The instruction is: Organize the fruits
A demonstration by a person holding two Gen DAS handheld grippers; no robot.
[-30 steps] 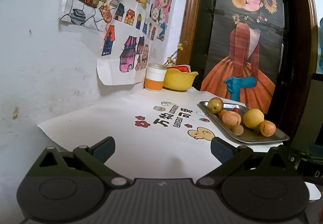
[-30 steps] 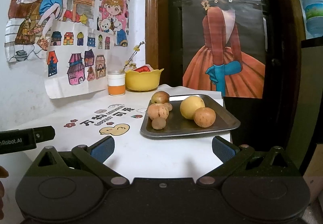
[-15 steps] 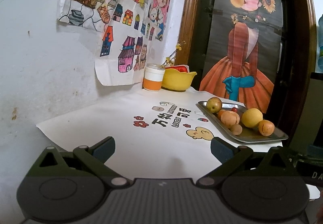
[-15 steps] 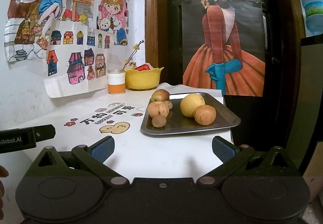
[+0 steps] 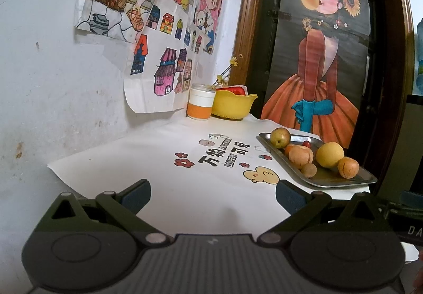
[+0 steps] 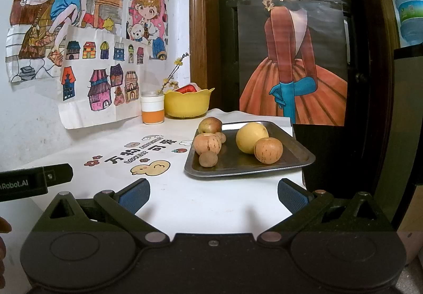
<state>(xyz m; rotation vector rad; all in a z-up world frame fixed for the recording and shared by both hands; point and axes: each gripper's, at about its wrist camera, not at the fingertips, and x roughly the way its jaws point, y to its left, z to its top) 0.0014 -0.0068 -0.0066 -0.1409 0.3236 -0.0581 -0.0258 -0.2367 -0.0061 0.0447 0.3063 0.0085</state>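
Steel-grey, the tray (image 6: 296,159) sits at the right-hand end of the white worktop (image 6: 185,201), and all the fruit is on it: a yellow pear (image 6: 251,137) near the middle, a speckled russet apple (image 6: 268,150) touching its front, a pinkish apple (image 6: 207,144) toward the left rim, a small brown fruit (image 6: 208,159) just before that, and a green-red apple (image 6: 210,125) at the far left corner. My right fingers (image 6: 290,194) stand wide apart with nothing between them, low over the worktop and just short of the tray's near edge. My left fingers (image 5: 136,194) are spread the same way and empty, over the printed paper cover (image 5: 216,156) (cartoon duck and flowers), with the tray off to their right. Back in the corner a yellow bowl (image 6: 189,103) stands beside an orange-and-white cup (image 6: 152,110), well apart from the tray.
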